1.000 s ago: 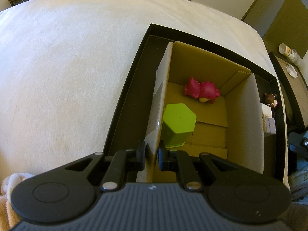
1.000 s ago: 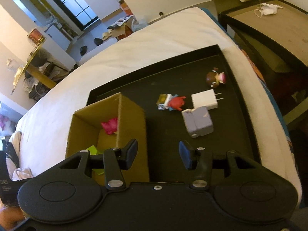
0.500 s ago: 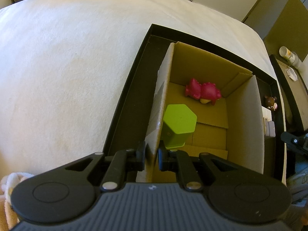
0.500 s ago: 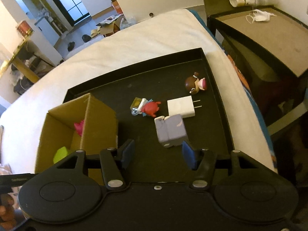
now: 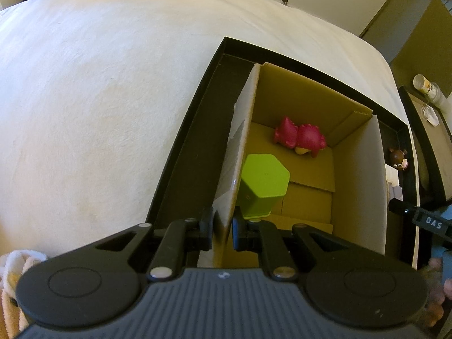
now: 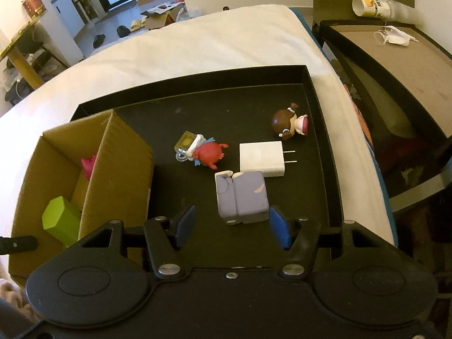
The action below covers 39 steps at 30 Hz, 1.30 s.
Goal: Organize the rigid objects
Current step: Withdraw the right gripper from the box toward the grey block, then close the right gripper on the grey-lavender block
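My left gripper (image 5: 222, 227) is shut on the near left wall of a cardboard box (image 5: 357, 186) that stands in a black tray (image 5: 183, 152). Inside the box lie a green hexagonal block (image 5: 261, 188) and a pink toy (image 5: 299, 139). My right gripper (image 6: 230, 226) is open, with its fingers just in front of a lavender block toy (image 6: 241, 196) on the tray (image 6: 322, 152). Beyond it lie a white charger (image 6: 261, 159), a red toy with a keyring (image 6: 202, 152) and a brown-haired doll (image 6: 288, 124). The box (image 6: 118, 163) shows at the left.
The tray lies on a white bed cover (image 5: 99, 99). A dark side table (image 6: 395, 65) with a lying cup (image 6: 373, 7) and a face mask (image 6: 395, 35) stands to the right of the bed.
My right gripper has moved right and down toward the lavender block toy, which now sits just ahead of its open fingers. My left gripper has stayed shut on the box wall.
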Motion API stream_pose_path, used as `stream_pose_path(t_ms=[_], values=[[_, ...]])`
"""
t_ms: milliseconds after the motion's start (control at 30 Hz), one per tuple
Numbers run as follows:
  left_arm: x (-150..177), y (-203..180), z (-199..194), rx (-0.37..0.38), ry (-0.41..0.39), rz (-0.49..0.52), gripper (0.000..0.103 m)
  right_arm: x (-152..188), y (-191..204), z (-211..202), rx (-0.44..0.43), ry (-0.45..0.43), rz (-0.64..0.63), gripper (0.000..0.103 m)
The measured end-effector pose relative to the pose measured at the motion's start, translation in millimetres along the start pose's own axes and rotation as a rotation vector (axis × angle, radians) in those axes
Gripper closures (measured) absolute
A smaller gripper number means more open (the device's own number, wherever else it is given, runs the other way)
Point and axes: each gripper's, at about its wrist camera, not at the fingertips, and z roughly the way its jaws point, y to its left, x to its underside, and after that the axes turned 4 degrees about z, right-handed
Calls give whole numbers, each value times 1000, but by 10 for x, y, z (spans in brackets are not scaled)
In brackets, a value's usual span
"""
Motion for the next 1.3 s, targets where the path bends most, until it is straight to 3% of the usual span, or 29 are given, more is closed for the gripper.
stream_pose_path(t_ms=[533, 633, 1300], values=[[53, -7, -17, -12, -7, -11, 91, -22, -28, 267, 61, 9, -77, 45], [54, -8, -20, -12, -8, -11, 91, -15, -30, 307, 53, 15, -95, 58], [47, -52, 4, -3, -5, 10, 91, 72, 107, -147, 26, -43, -90, 59]])
